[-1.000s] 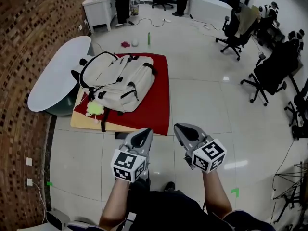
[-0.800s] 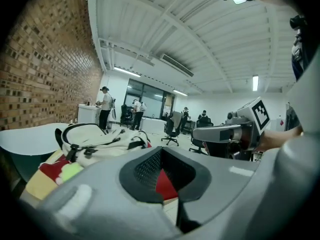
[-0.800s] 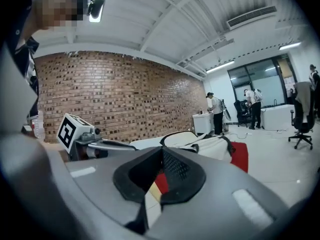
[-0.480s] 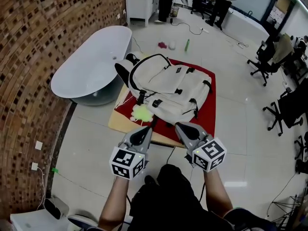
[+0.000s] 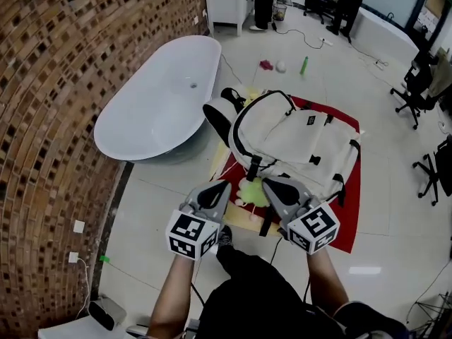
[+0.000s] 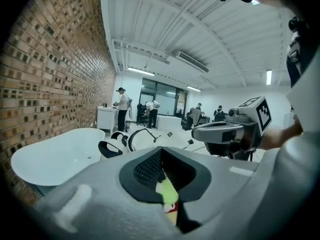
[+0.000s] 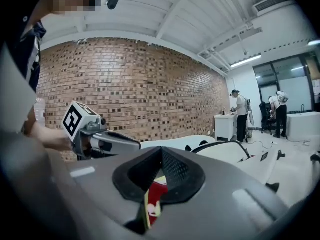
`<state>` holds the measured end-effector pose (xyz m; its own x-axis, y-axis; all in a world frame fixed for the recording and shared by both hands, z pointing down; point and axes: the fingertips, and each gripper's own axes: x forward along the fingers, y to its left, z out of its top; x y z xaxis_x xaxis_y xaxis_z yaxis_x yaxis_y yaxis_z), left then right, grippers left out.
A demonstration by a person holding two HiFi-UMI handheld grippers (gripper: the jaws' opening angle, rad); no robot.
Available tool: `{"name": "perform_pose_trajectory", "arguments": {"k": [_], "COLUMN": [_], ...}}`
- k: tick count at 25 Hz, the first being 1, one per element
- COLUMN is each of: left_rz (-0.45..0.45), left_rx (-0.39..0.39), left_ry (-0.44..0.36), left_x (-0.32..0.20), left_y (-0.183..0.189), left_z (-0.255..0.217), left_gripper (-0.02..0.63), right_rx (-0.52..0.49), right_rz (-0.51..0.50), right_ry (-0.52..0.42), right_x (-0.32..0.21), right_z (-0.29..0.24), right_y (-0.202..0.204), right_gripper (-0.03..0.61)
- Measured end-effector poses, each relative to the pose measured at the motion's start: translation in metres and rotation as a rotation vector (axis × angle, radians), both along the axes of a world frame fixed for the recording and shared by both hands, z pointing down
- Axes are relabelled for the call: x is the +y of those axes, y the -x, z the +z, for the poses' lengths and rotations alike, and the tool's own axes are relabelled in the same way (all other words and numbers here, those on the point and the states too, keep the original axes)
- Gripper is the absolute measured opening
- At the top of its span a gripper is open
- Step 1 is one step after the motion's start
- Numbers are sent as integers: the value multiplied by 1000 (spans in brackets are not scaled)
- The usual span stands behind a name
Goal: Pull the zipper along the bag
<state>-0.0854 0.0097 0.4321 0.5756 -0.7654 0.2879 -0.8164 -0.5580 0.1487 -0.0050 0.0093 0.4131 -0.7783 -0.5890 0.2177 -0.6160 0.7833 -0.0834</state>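
Left gripper [image 5: 211,192] and right gripper [image 5: 277,189] closed, empty; bag [image 5: 305,137] likely soft, floppy, so pinch zipper tab, pin fabric alongside.

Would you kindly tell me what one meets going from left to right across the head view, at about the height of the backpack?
brick wall → white bathtub → white backpack → black office chair
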Motion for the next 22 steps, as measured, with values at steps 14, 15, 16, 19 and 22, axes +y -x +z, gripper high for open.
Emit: {"name": "perform_pose_trajectory", "arguments": {"k": [14, 15, 16, 19, 22], "left_rz": [436, 482, 526, 645, 748], "left_rx": [-141, -159, -178, -230, -263], "left_ry": [-61, -72, -85, -127, -169], "left_x": [-166, -179, -192, -235, -280], "left_y": [-10, -18, -25, -44, -65], "left_z": [-10, -9, -7, 0, 12], "left_gripper": [0, 0, 0, 0, 0], "right_rx": [-37, -33, -29, -21, -14], "right_rz": [254, 284, 314, 404, 518], "right_ry": [45, 50, 56, 75, 93], "right_x": [-124, -129, -134, -154, -175], "right_z": [-3, -2, 1, 10, 19], "right_y": [28, 25, 23, 20, 15], "right_gripper": [2, 2, 2, 2, 2]}}
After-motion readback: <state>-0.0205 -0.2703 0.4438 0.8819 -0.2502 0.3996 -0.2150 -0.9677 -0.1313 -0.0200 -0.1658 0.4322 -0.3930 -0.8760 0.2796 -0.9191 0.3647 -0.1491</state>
